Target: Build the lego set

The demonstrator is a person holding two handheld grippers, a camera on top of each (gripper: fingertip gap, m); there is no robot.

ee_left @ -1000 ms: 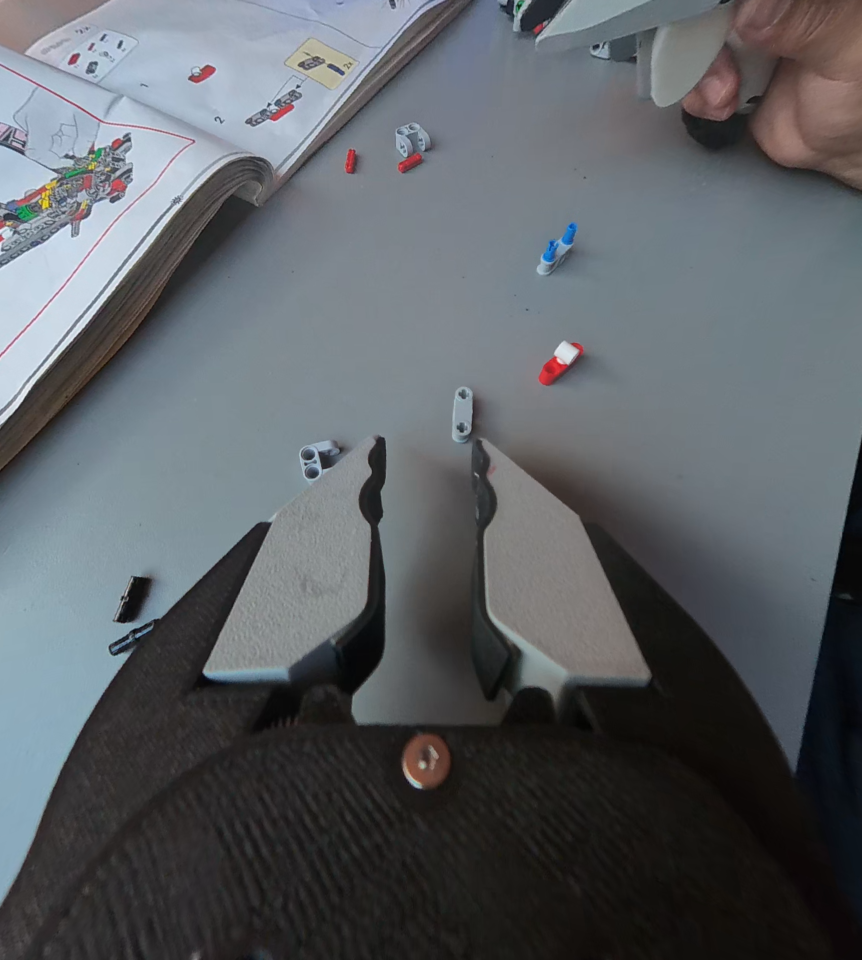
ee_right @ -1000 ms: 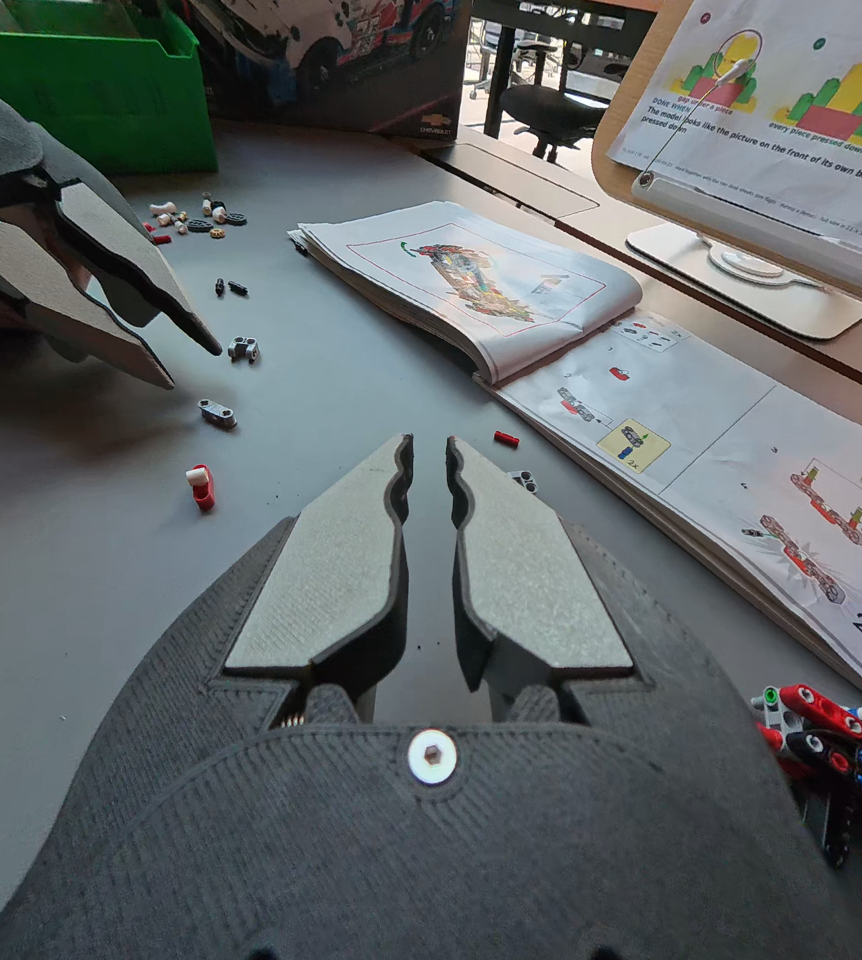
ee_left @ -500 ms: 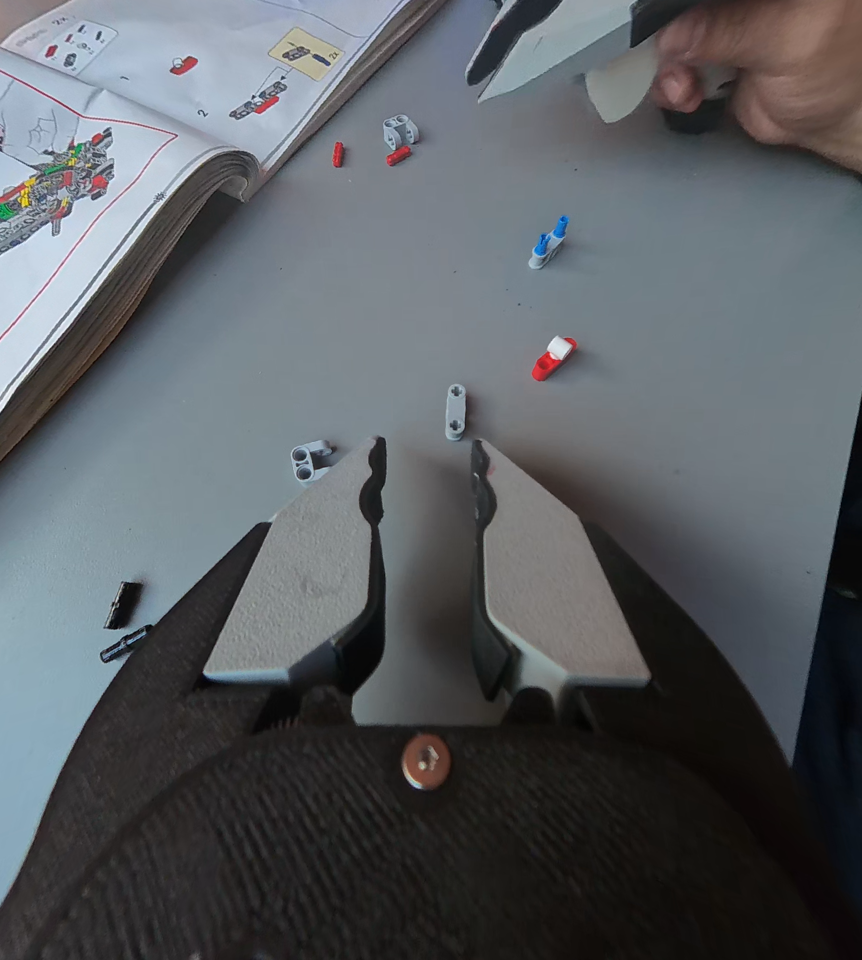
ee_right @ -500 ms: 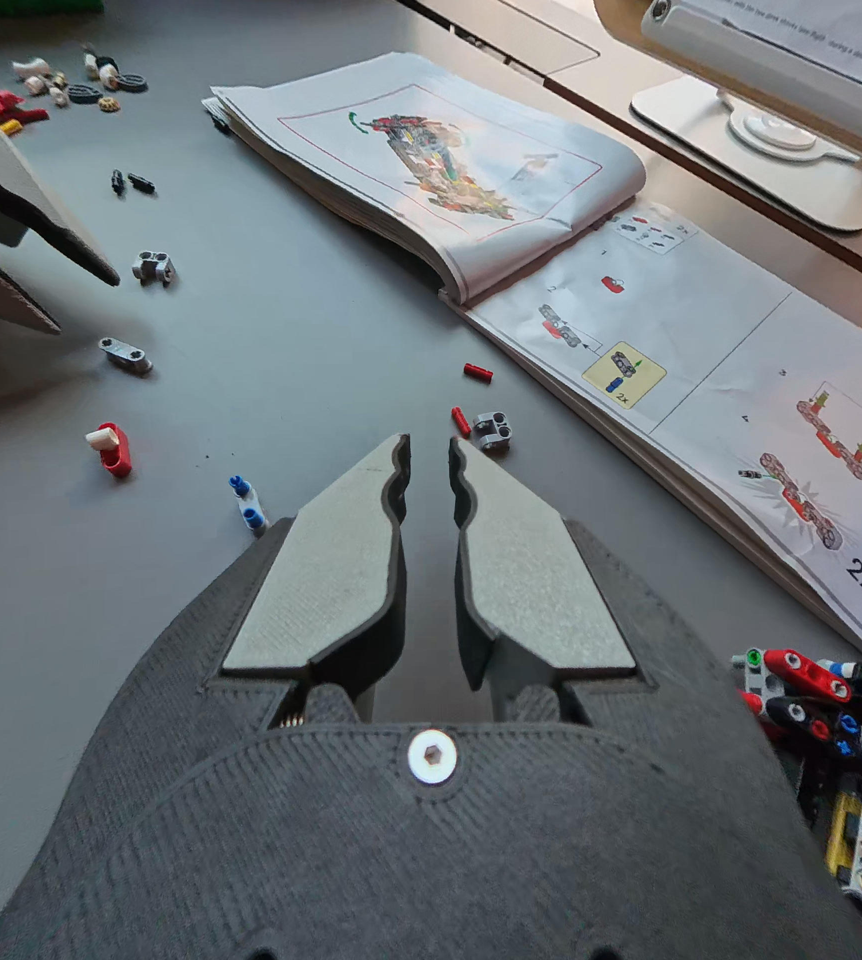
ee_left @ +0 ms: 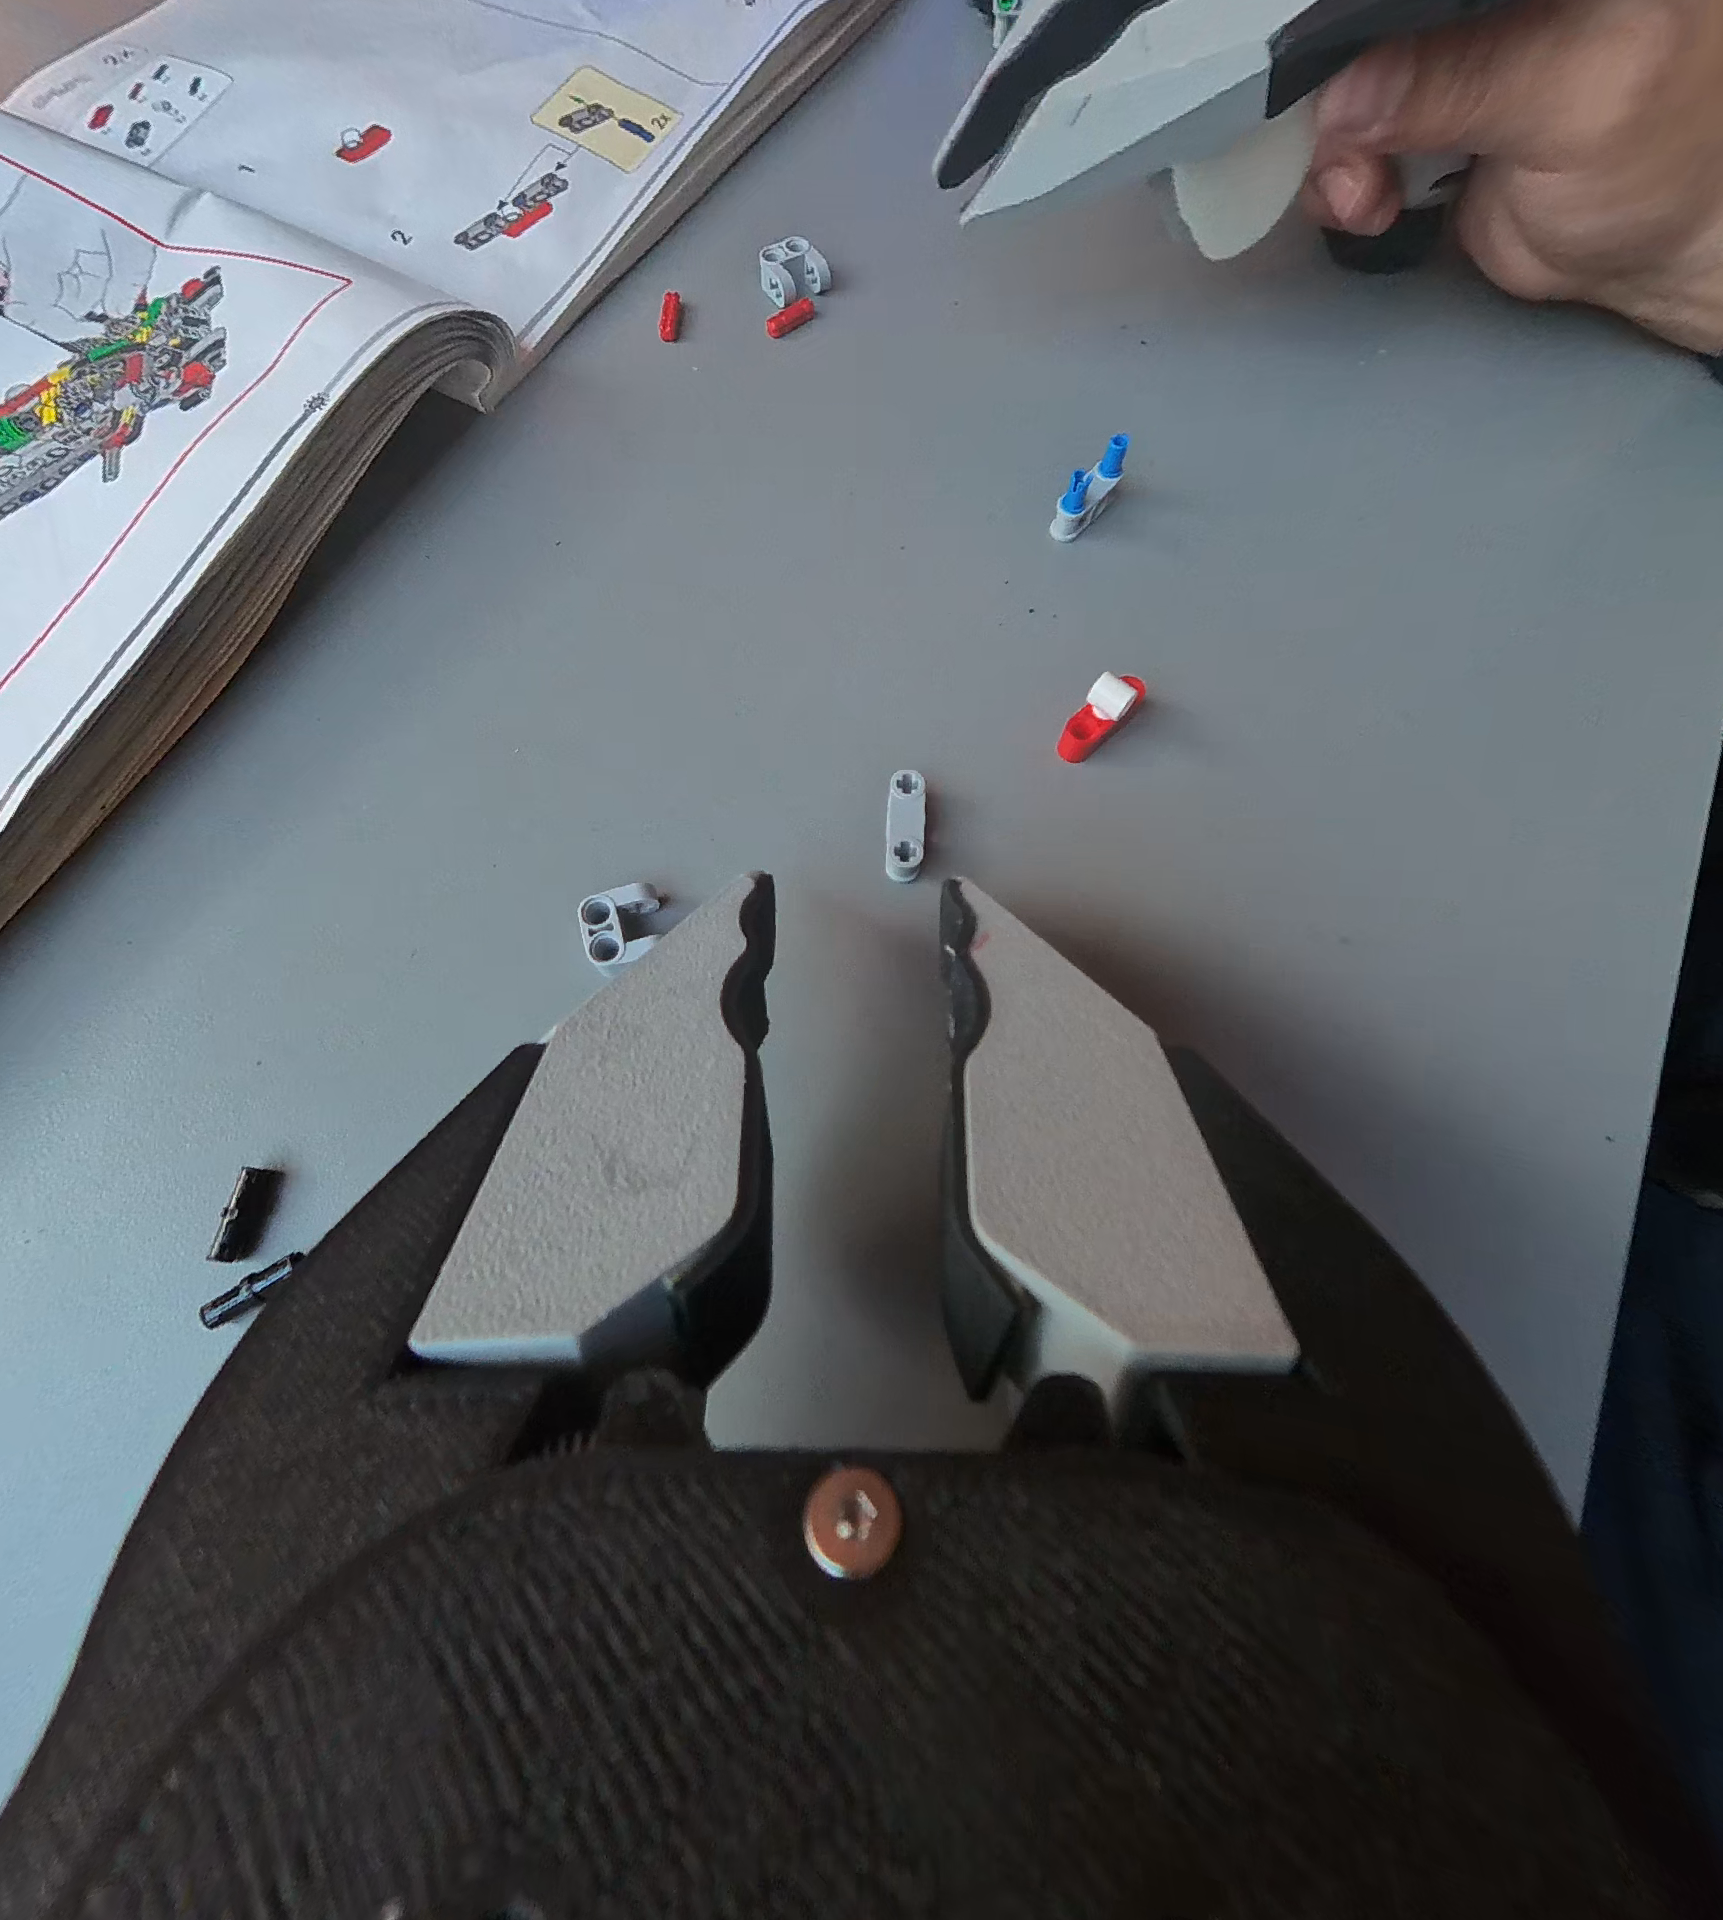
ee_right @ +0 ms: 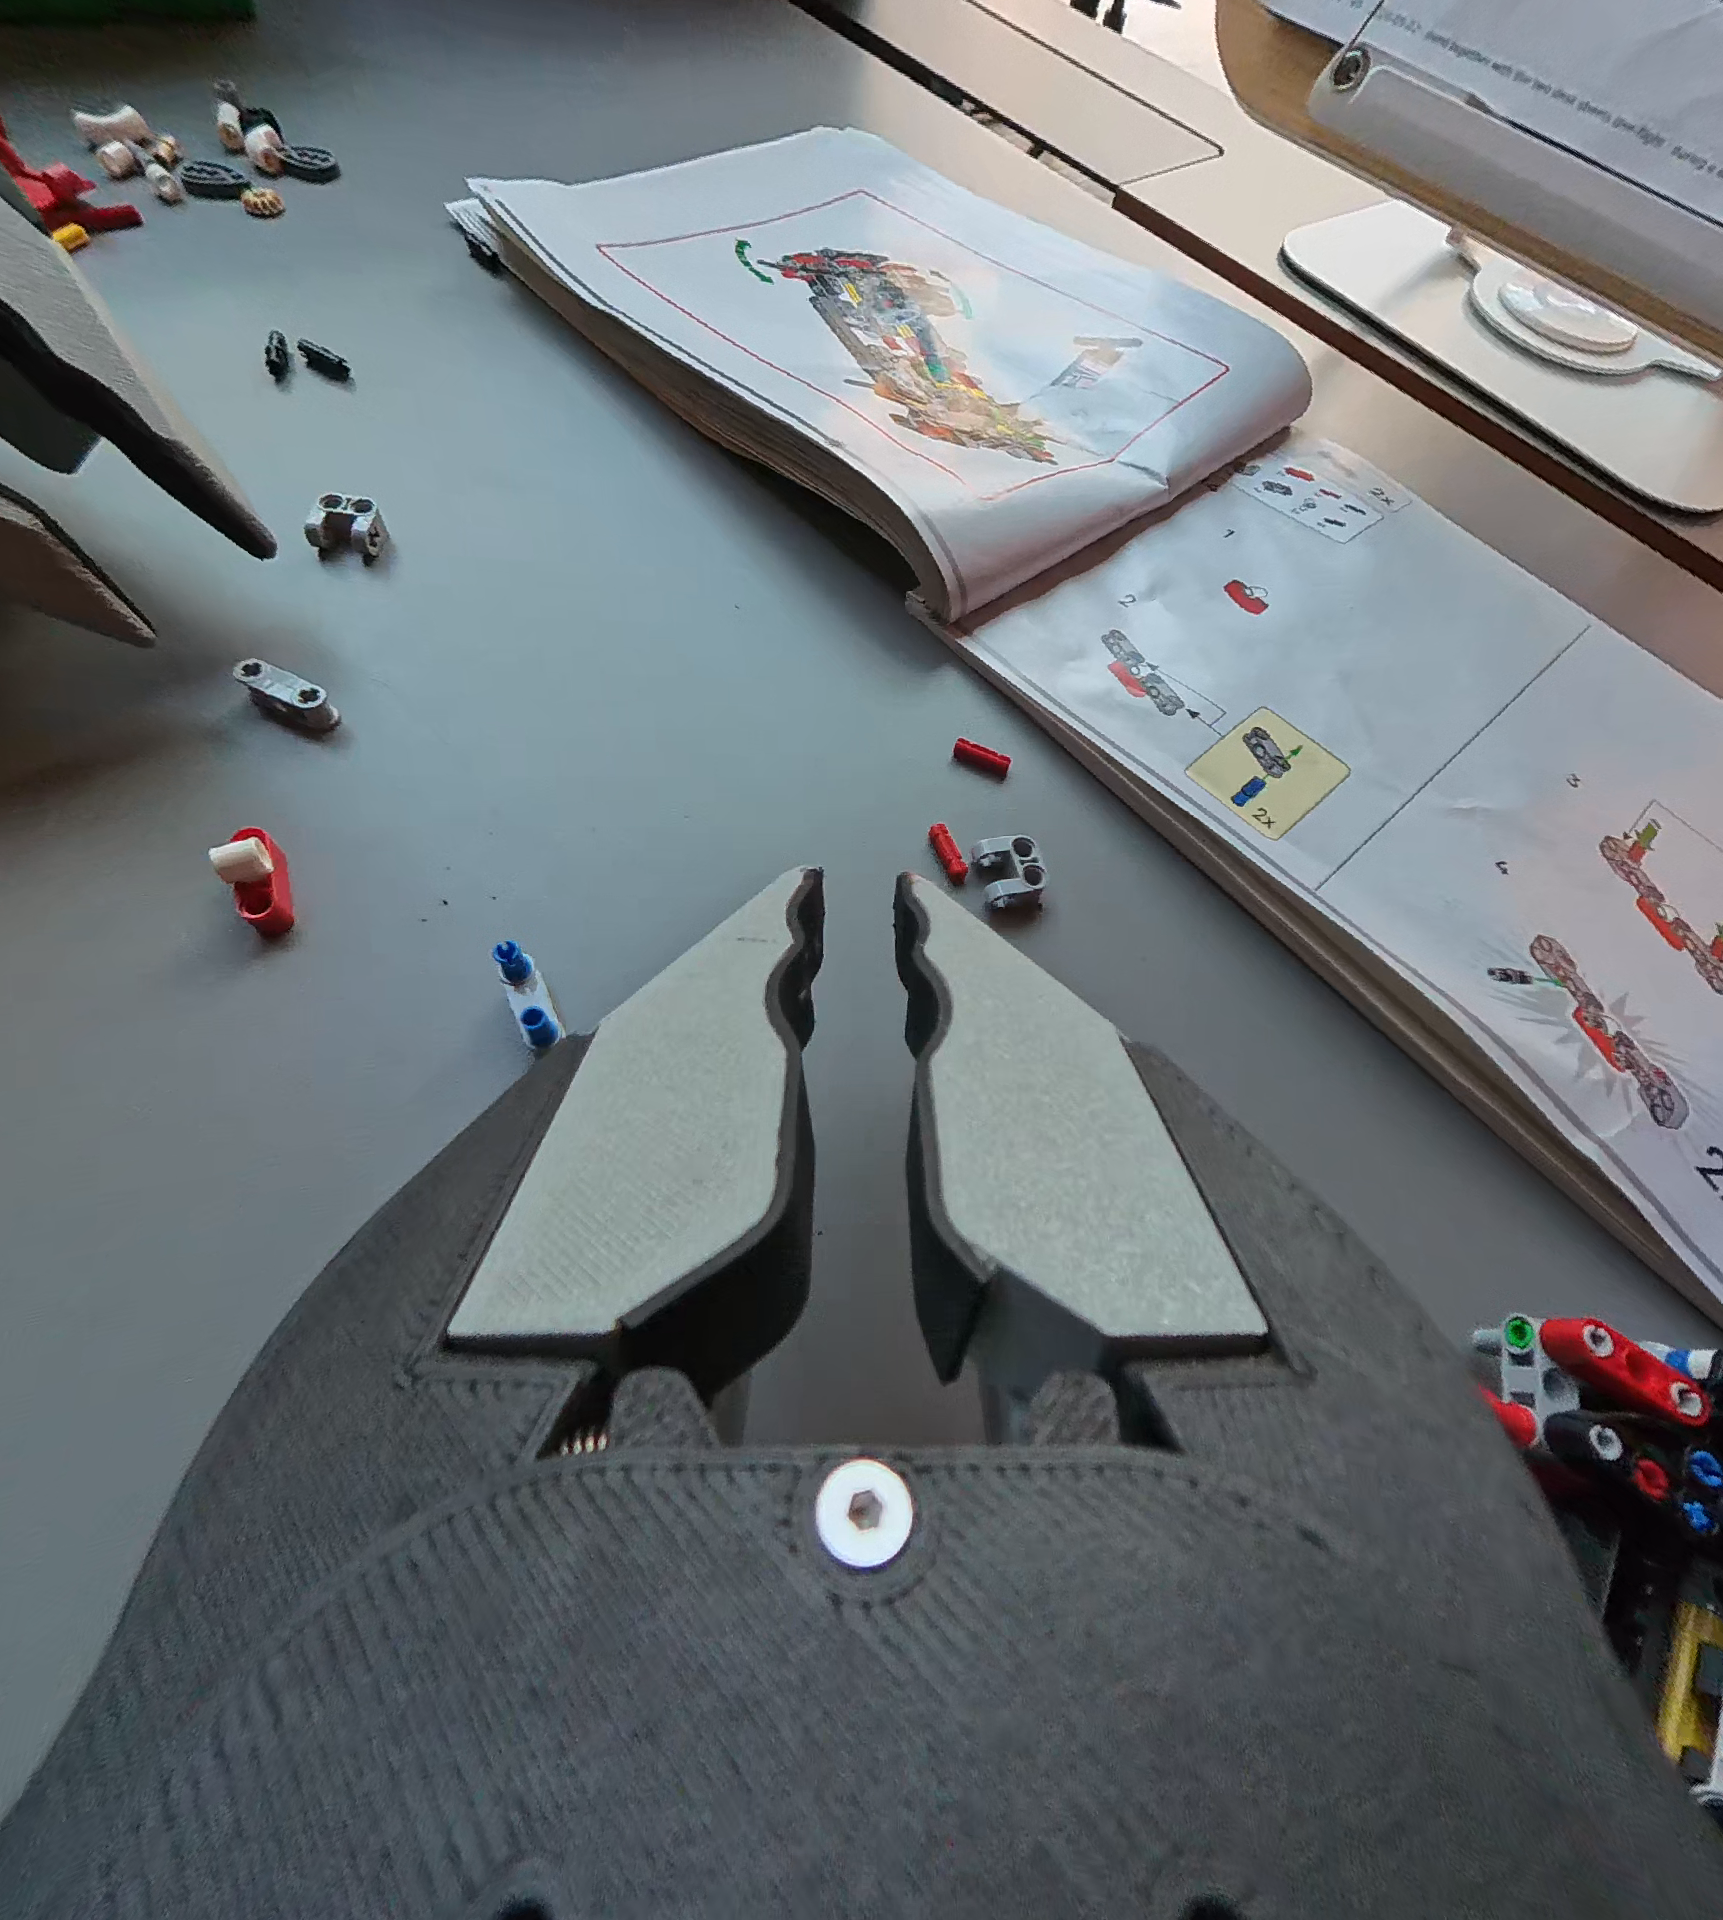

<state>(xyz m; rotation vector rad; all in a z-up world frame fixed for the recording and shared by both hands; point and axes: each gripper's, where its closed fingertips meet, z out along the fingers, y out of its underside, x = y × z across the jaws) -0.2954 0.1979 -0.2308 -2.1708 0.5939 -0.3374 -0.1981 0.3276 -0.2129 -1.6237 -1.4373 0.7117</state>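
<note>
My left gripper (ee_left: 857,883) is open and empty above the grey table (ee_left: 628,623). A flat grey two-hole link (ee_left: 905,825) lies just past its fingertips, and a grey double-hole connector (ee_left: 616,925) lies by its left finger. My right gripper (ee_right: 857,878) is open with a narrow gap and empty. A red pin (ee_right: 947,852) and a grey connector (ee_right: 1013,871) lie just right of its right fingertip. A white piece with blue pins (ee_right: 528,995) lies by its left finger. The right gripper also shows in the left wrist view (ee_left: 971,182), held by a hand (ee_left: 1584,156).
An open instruction booklet (ee_right: 1044,436) lies at the back and right. A second red pin (ee_right: 982,756), a red piece with a white bush (ee_right: 259,878), two black pins (ee_left: 244,1247), a part-built model (ee_right: 1688,1538) and a pile of loose pieces (ee_right: 182,166) are around. A monitor stand (ee_right: 1563,343) stands behind. About 15 cm separates my left fingertips from my right. The grey connector (ee_right: 1013,871) sits 5 cm or so from the ends of my right fingers. It is also in sight in the left wrist view (ee_left: 797,260).
My right gripper has tilted down and moved forward toward the red pin and grey connector. My left gripper has barely moved. Both stay open and empty.
</note>
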